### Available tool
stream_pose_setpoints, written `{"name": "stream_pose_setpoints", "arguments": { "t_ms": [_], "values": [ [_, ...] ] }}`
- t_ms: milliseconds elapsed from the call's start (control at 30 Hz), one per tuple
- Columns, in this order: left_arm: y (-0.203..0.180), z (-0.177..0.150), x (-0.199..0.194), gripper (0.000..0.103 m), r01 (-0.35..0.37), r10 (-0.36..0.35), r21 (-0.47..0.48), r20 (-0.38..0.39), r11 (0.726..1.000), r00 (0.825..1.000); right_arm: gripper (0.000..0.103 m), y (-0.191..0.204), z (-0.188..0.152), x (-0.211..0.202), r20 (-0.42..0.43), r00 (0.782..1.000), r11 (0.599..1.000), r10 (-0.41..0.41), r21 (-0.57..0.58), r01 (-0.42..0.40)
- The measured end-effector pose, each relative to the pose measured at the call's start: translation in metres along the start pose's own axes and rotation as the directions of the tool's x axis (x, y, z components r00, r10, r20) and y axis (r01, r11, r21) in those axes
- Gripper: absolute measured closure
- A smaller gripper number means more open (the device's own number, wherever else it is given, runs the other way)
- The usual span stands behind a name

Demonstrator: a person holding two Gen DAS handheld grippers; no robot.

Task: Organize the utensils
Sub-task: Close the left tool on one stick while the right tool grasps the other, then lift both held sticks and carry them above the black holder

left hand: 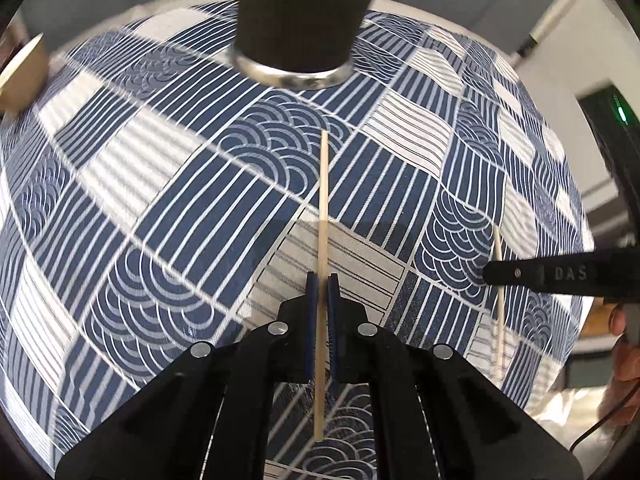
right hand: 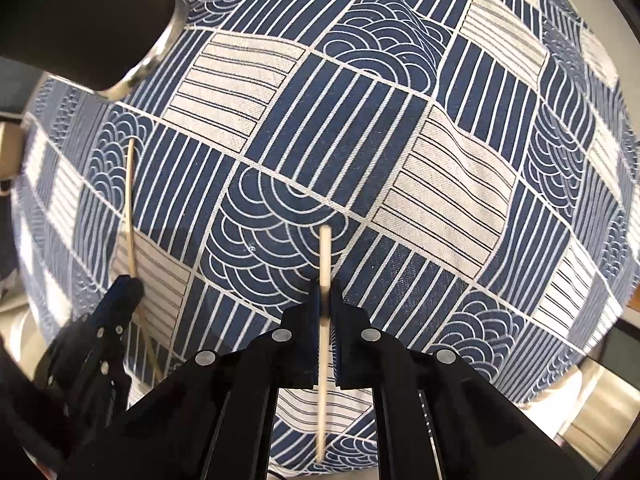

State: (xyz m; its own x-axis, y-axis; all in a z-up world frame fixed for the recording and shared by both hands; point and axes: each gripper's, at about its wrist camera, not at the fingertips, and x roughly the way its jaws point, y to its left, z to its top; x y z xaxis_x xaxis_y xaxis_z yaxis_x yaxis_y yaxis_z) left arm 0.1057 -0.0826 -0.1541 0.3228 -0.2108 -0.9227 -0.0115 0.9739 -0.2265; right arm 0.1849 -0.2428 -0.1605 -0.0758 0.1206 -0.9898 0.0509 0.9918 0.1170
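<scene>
My left gripper (left hand: 321,280) is shut on a pale wooden chopstick (left hand: 323,208) that points forward over the blue and white patterned cloth. My right gripper (right hand: 327,286) is shut on a second wooden chopstick (right hand: 325,252), also held above the cloth. A dark cylindrical holder with a shiny metal rim (left hand: 298,20) stands on the cloth straight ahead of the left gripper; it shows at the upper left of the right wrist view (right hand: 92,16). Each gripper is seen from the other camera: the right one (left hand: 490,272) at the right with its chopstick (left hand: 499,312), the left one (right hand: 130,284) at the lower left with its chopstick (right hand: 130,204).
The patterned tablecloth (right hand: 400,140) covers the whole table and has some folds. A tan wooden object (left hand: 22,76) sits at the far left edge. The table edge and floor show at the lower right (right hand: 592,392).
</scene>
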Motion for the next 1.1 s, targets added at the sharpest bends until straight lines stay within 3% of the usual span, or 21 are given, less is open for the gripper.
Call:
{"name": "stream_pose_setpoints", "arguments": {
  "t_ms": [267,467,733,1100],
  "values": [
    [0.000,-0.004,-0.005,0.098,-0.046,0.046,-0.089,0.002,0.995,0.999,0.098,-0.044,0.005,-0.030,0.166,0.981,0.990,0.105,-0.108,-0.088],
    [-0.008,0.010,-0.031,0.098,-0.093,0.101,-0.122,0.061,0.988,0.993,0.098,-0.044,0.022,-0.073,0.262,0.953,0.973,0.150,-0.210,-0.095],
    [-0.004,0.040,-0.062,0.098,-0.160,0.183,-0.164,0.140,0.973,0.973,0.098,-0.029,0.059,-0.148,0.414,0.863,0.920,0.290,-0.370,-0.132],
    [-0.003,0.076,-0.109,0.098,-0.196,0.249,-0.219,0.251,0.956,0.935,0.098,0.011,0.079,-0.209,0.504,0.765,0.841,0.400,-0.534,-0.087]
  ]
}}
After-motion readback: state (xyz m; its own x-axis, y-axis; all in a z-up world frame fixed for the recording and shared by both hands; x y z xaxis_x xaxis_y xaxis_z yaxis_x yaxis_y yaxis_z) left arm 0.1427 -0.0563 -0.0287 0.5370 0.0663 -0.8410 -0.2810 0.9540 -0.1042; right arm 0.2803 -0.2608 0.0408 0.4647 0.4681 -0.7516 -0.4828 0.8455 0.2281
